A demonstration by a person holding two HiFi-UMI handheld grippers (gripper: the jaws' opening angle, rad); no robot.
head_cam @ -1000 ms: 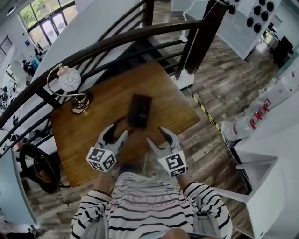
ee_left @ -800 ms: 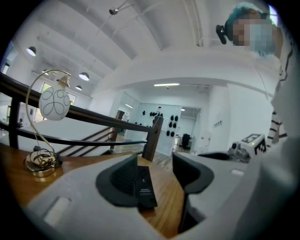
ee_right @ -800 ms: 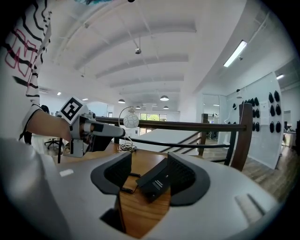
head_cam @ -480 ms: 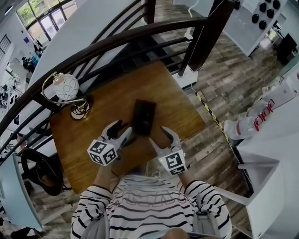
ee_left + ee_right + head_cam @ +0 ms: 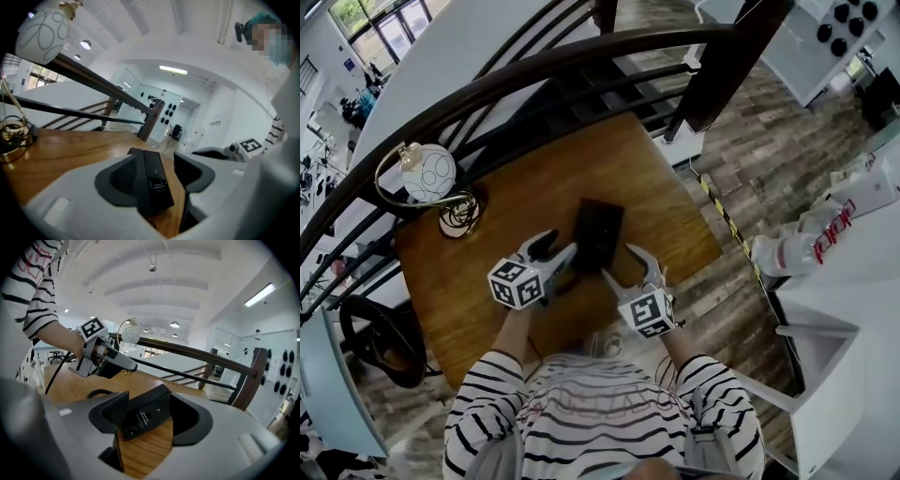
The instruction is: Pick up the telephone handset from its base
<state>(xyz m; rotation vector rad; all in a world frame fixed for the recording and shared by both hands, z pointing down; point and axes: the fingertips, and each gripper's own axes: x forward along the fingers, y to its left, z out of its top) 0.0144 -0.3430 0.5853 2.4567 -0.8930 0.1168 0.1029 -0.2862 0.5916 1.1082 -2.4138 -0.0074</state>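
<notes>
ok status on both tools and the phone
Left tool, right tool: open, jaws just widened, nothing gripped. Telephone flat on table, near end showing between both jaw pairs. Lamp off at far corner, nothing in the way.

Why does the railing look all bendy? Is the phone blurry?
Head view: the wide lens bends the railing; the phone looks sharp. Left gripper view: dark rounded corners, shine on the table. Right gripper view: same bending, the close fingers a bit soft.

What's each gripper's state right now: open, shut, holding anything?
Left gripper: open, jaws just opened wider; telephone ahead between them, ungripped.
Right gripper: open, jaws just opened wider; telephone ahead, ungripped.
</notes>
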